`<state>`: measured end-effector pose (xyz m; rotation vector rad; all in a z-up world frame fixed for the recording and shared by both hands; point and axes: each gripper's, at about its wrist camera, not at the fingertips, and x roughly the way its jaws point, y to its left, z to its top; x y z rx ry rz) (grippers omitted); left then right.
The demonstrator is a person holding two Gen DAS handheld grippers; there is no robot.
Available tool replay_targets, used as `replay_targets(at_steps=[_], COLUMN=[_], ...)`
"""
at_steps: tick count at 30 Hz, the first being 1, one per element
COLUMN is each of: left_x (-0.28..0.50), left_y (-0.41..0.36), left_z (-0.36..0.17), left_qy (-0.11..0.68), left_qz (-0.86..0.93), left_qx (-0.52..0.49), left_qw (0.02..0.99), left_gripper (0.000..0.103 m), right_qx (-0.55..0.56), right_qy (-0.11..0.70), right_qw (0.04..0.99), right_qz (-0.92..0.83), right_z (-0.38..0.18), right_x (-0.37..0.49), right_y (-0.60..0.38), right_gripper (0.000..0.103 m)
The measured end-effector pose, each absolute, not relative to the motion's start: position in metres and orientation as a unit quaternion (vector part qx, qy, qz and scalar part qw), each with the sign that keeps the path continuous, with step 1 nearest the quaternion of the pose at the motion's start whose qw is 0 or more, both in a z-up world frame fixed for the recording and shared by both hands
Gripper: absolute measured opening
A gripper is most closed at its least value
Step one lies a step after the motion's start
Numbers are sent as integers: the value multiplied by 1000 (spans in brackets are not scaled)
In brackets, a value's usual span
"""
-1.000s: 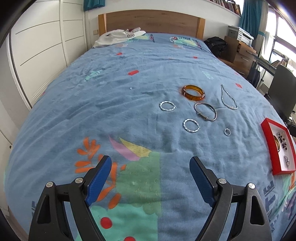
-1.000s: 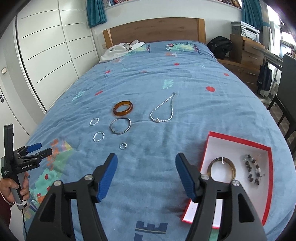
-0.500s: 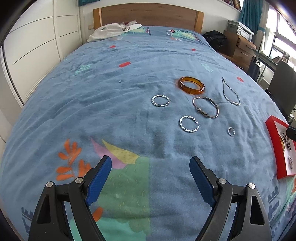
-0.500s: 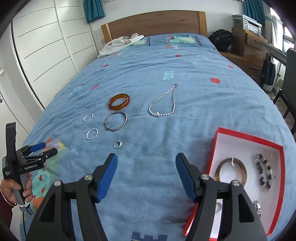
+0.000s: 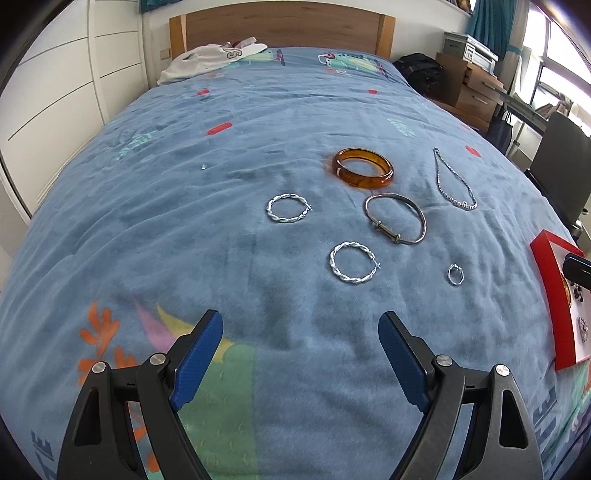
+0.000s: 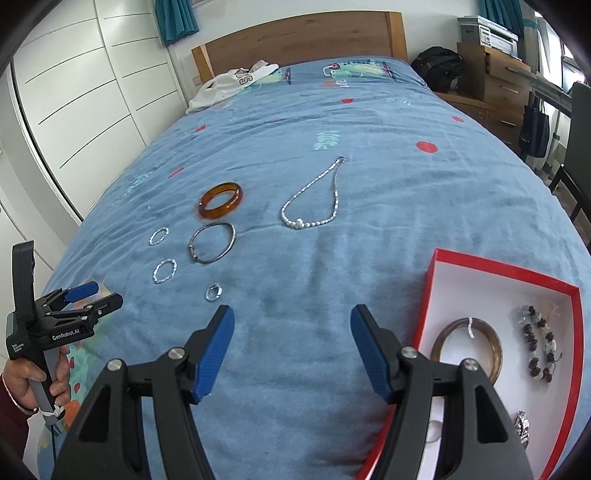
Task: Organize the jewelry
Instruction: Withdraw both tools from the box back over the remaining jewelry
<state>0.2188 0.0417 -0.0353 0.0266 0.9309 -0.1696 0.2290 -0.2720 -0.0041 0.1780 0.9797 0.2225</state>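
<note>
On the blue bedspread lie an amber bangle (image 5: 363,172), a thin silver bangle (image 5: 396,223), two twisted silver hoops (image 5: 287,208) (image 5: 352,262), a small ring (image 5: 455,274) and a pearl necklace (image 5: 453,182). A red box (image 6: 436,266) at the right holds a brown bangle (image 6: 466,347), a bead bracelet (image 6: 539,345) and a silver piece (image 6: 521,424). My left gripper (image 5: 301,334) is open and empty, short of the nearer hoop. My right gripper (image 6: 291,321) is open and empty, between the ring (image 6: 213,291) and the box.
White clothing (image 5: 207,62) lies by the wooden headboard (image 5: 280,27). White wardrobe doors (image 6: 85,92) run along the left. A black bag (image 6: 437,68), wooden drawers (image 6: 495,85) and a dark chair (image 5: 567,166) stand at the right of the bed.
Both grippers have moved forward toward the jewelry, which now looks larger and nearer. Both stay open and empty. No jewelry has moved.
</note>
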Motion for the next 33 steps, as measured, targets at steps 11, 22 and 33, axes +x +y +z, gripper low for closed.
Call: replay_targets(at_steps=[11,22,33], left_x=[244,262,262], left_y=[19,-1,-1], left_z=[-33,-30,-34], left_qy=[444,438,441], left_qz=[-101,-112,-110], left_qx=[16,24,26], left_qw=[890,892,890], left_gripper=[89,89,89], right_qx=[98,101,107], right_qy=[470,460,459], right_qw=[871,876,876], right_qz=[104,103,99], right_z=[-11,-8,-11], right_x=[248,263,268], right_y=[-288,-300,-306], right_gripper=[64,64,64])
